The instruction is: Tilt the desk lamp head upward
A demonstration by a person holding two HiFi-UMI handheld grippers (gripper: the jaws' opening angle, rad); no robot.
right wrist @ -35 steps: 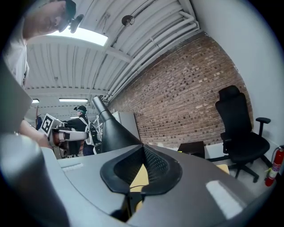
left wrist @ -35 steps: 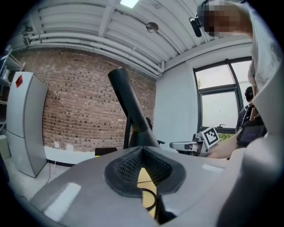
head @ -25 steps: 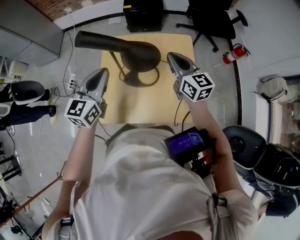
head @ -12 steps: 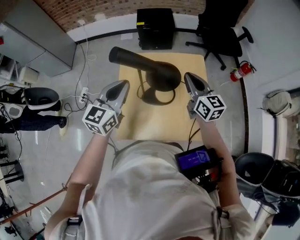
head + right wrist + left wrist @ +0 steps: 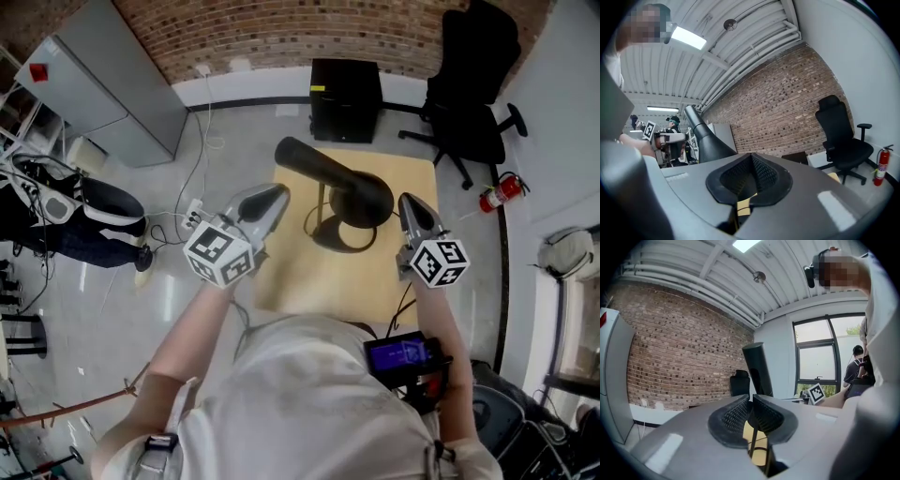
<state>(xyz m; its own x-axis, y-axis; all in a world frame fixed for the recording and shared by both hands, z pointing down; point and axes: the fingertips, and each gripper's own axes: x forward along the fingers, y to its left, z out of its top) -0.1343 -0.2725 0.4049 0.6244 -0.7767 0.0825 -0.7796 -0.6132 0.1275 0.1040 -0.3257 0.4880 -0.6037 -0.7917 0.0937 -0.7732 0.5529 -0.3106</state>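
Left tool (image 5: 278,193), jaws just opening a crack, holds nothing; right tool (image 5: 406,200) closed, empty; black desk lamp (image 5: 339,184) stands between them.

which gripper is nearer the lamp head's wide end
Right gripper, beside the lamp head at its wide end; left gripper, jaws just cracked open on nothing, is by the narrow end.

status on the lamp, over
Left claw just cracking open, nothing in it; right claw shut, empty. Lamp head untouched, between the claws. Path clear.

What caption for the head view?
Left gripper, jaws just opening, empty, and shut right gripper flank the desk lamp on a wooden table.
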